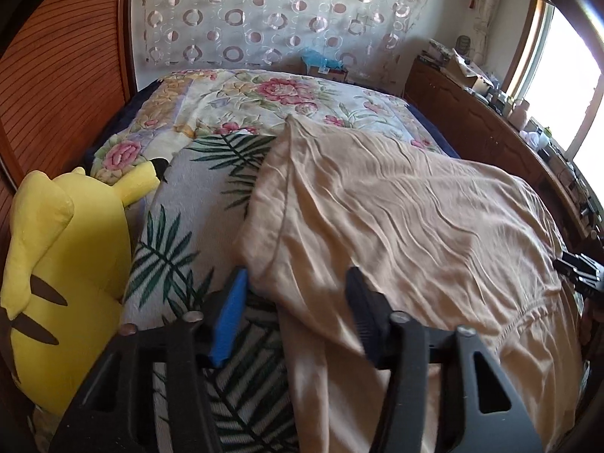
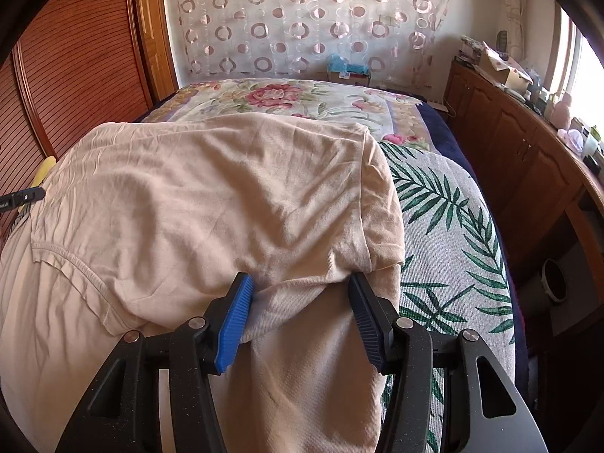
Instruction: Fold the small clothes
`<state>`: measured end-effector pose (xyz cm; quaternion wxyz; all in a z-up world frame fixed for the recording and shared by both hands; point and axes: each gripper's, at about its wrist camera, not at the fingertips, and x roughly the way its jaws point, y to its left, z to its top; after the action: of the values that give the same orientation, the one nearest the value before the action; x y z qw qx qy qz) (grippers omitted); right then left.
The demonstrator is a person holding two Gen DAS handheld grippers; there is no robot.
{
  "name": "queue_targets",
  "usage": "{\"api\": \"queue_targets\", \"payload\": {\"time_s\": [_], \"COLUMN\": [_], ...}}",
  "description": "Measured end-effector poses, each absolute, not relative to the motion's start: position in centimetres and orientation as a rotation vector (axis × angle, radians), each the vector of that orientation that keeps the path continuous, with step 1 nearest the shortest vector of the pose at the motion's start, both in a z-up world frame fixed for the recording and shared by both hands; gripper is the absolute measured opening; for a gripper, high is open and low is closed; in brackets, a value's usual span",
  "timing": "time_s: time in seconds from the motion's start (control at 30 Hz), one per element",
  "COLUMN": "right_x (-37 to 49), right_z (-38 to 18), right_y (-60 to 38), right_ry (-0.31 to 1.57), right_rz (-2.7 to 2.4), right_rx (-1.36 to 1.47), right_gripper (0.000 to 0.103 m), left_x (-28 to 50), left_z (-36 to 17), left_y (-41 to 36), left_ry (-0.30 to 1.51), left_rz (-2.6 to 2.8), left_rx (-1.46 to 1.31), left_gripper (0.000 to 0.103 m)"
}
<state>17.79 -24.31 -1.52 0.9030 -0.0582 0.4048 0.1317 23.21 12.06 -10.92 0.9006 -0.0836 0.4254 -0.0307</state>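
Observation:
A beige garment [image 1: 396, 207] lies spread and wrinkled over a leaf-print blanket [image 1: 177, 226] on the bed. My left gripper [image 1: 298, 302] stands at the garment's near left edge. Its jaws are apart, with a loose fold of the cloth between them that is not squeezed. In the right wrist view the garment [image 2: 211, 188] is folded over on itself, a sleeve hem at its right side. My right gripper [image 2: 300, 302] has its pads apart around a slack bunch of the fabric. Each gripper's tip shows at the edge of the other's view: the right gripper [image 1: 577, 271] and the left gripper [image 2: 22, 198].
A yellow plush toy [image 1: 56, 264] sits at the bed's left side against a wooden slatted door [image 1: 68, 75]. A floral bedspread [image 1: 264, 98] covers the far half of the bed. A cluttered wooden cabinet [image 2: 509, 151] runs along the right under a window.

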Motion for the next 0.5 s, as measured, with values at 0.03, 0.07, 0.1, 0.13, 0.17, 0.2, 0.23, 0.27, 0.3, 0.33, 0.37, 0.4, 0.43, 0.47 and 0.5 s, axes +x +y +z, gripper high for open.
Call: {"api": "queue_targets", "payload": {"time_s": [0.03,0.07,0.1,0.13,0.17,0.2,0.23,0.27,0.3,0.33,0.37,0.4,0.43,0.47,0.5], "right_x": [17.8,17.8,17.8,17.8,17.8,17.8,17.9,17.9,17.9,18.0,18.1,18.3,18.4,18.7,18.9], "right_z": [-1.5,-1.6,-1.5,-1.5,-1.5,-1.5,-1.5,-1.5,-1.5,-1.5,-1.5,-1.4,-1.4,-1.3,-1.2], "right_y": [-24.3,-24.3,-24.3,-24.3,-24.3,-24.4,-24.5,-24.6,-24.7,-24.9,-25.0,-25.2,-25.4,-25.5,-25.6], "right_ry": [0.837,0.837,0.837,0.837,0.837,0.837,0.838,0.838,0.839,0.841,0.846,0.851,0.854,0.86,0.862], "right_rz": [0.272,0.272,0.272,0.273,0.274,0.274,0.273,0.268,0.26,0.262,0.265,0.268,0.274,0.274,0.273], "right_rx": [-0.12,-0.12,-0.12,-0.12,-0.118,-0.116,-0.112,-0.109,-0.105,-0.099,-0.092,-0.084,-0.066,-0.055,-0.049], "right_gripper": [0.055,0.055,0.055,0.055,0.055,0.055,0.055,0.055,0.055,0.055,0.055,0.055,0.055,0.055,0.055], "left_x": [23.5,23.8,24.0,23.9,23.8,23.5,23.2,22.9,22.8,22.8,22.7,22.9,23.2,23.5,23.8], "left_z": [-10.9,-10.9,-10.8,-10.6,-10.3,-10.0,-9.6,-9.2,-8.8,-8.6,-8.4,-8.4,-8.4,-8.4,-8.4], "left_y": [12.2,12.3,12.4,12.3,12.0,11.8,11.6,11.5,11.4,11.2,11.0,10.8,10.7,10.5,10.5], "left_ry": [0.885,0.891,0.894,0.887,0.871,0.856,0.837,0.819,0.806,0.801,0.803,0.808,0.815,0.823,0.827], "left_rz": [-0.059,-0.065,-0.079,-0.08,-0.077,-0.071,-0.062,-0.059,-0.062,-0.068,-0.076,-0.074,-0.067,-0.06,-0.053], "left_rx": [-0.178,-0.187,-0.198,-0.194,-0.172,-0.158,-0.147,-0.139,-0.131,-0.121,-0.107,-0.09,-0.074,-0.055,-0.042], "left_gripper": [0.027,0.011,0.009,0.008,0.007,0.007,0.007,0.007,0.007,0.007,0.007,0.007,0.007,0.007,0.007]}}
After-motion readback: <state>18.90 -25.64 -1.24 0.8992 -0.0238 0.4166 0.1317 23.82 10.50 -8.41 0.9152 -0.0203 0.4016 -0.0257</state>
